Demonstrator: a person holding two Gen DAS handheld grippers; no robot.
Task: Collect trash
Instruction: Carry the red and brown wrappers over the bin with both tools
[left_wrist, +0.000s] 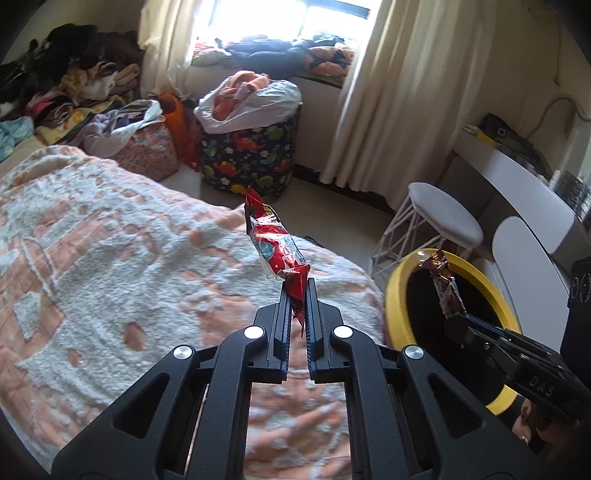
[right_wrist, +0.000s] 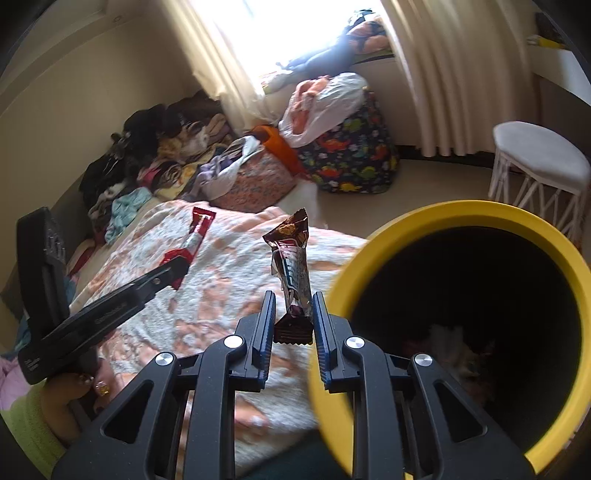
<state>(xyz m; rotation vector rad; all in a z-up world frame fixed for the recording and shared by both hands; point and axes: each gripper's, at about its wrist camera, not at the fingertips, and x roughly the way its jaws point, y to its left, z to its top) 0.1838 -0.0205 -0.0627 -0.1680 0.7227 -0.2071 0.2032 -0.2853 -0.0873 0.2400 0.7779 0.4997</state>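
Cluttered bedroom, fleece-covered bed (left_wrist: 110, 258) below. Left tongs (left_wrist: 297, 295) clamped on red snack wrapper (left_wrist: 275, 243); right tongs (right_wrist: 293, 314) lightly pinching brown candy wrapper (right_wrist: 293, 273) beside yellow-rimmed bin (right_wrist: 369, 258). Mid-carry; next, likely swing over bin, release.

The yellow bin (right_wrist: 369, 258) is standing just beside the bed (left_wrist: 110, 240), its wide mouth gaping open and giving free room to enter from above. The right gripper (left_wrist: 452, 317) is occupying the air over the bin's near rim, its brown wrapper (right_wrist: 291, 273) sticking up there. The left gripper (left_wrist: 298, 291) with its red wrapper (left_wrist: 277, 247) is hanging over the bed on the side away from the bin, open air lying between the two. Beyond the bin, a white stool (left_wrist: 439, 218) is crowding the floor.
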